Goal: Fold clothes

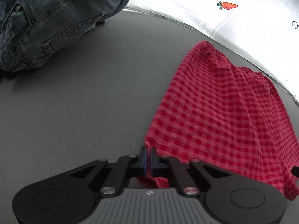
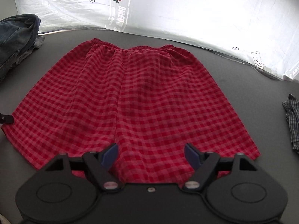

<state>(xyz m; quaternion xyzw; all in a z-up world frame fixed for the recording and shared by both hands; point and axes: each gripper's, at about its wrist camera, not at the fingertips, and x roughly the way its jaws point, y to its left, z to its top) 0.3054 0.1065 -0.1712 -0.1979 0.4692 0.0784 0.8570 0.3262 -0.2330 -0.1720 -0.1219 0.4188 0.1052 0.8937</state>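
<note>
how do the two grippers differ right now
The left gripper is shut, pinching a hem corner of the red checked shorts; the right gripper is wide open and holds nothing. The left sits at the shorts' corner, the right over the middle of the hem. Both have blue pads.

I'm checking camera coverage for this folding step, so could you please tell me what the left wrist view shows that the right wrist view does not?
Only the left wrist view shows the left gripper pinched shut on the near left corner of the red checked shorts.

Only the right wrist view shows the right gripper open over the near hem, the whole elastic waistband, and a blue plaid garment at the right edge.

Both show the shorts spread on the grey table, the jeans at the left and the white carrot-print sheet behind.
</note>
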